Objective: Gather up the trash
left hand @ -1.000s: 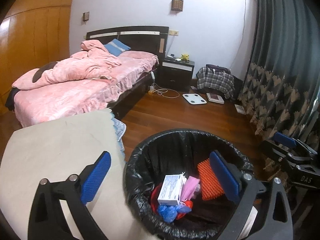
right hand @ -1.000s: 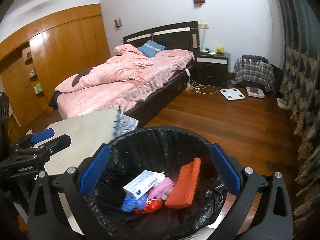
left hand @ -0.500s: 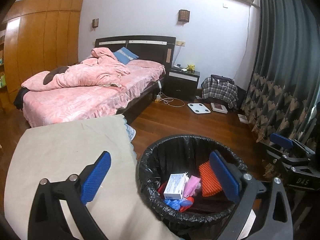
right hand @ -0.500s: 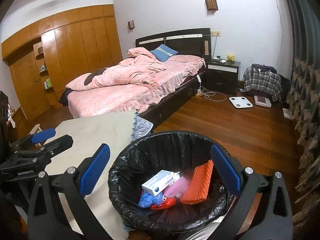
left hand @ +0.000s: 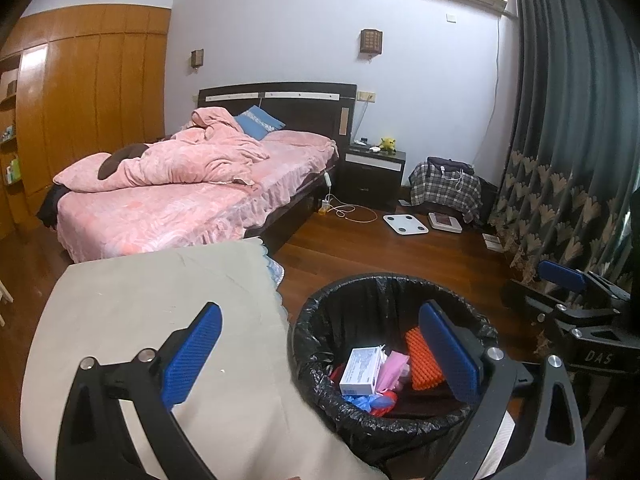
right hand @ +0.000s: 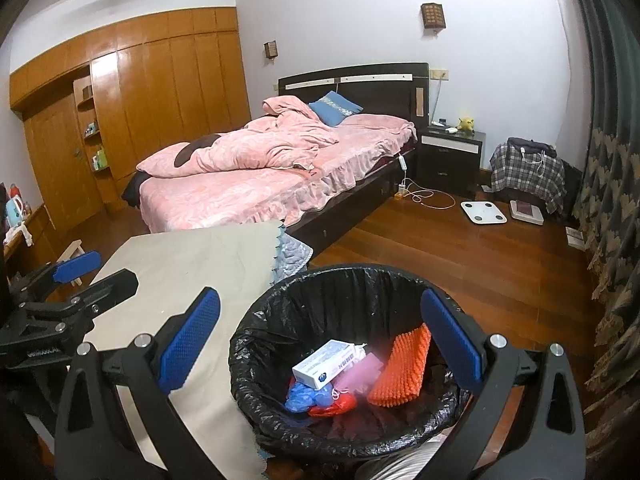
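Beside the cloth-covered worktop (right hand: 192, 264) stands a black-lined bin (right hand: 280, 320) holding a white box (right hand: 324, 368), orange pad (right hand: 400, 372) and perhaps gloves; left hand-held gripper (left hand: 320, 356) and right hand-held gripper (right hand: 320, 348) spread empty.

A black-lined bin (right hand: 256, 344) holds a white box (right hand: 325, 369), an orange ridged pad (right hand: 400, 372) and blue crumpled plastic (right hand: 306, 396); far left, pink floral bedding (right hand: 240, 192); right, plaid cloth (right hand: 528, 176).
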{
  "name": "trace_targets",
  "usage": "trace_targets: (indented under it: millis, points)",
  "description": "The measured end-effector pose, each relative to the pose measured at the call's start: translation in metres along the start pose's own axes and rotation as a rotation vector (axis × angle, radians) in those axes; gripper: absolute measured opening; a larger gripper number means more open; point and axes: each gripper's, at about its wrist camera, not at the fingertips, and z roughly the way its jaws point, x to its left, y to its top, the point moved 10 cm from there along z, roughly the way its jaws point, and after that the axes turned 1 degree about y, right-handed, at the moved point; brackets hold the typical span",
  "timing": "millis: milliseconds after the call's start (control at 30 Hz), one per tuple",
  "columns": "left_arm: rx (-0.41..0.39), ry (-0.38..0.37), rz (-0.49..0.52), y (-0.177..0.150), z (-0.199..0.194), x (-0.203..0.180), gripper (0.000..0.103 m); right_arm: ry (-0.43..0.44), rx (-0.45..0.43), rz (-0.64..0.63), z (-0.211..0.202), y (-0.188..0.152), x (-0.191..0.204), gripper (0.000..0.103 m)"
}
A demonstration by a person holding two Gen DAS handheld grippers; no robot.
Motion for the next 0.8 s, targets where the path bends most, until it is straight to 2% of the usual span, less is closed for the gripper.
trace_targets:
  millis: [800]
  points:
    - [-0.011,0.012,-0.003,0.002,-0.006,0.008,0.097,0.006,-0.005,-0.018,-0.001,0.004,0.012,0.098]
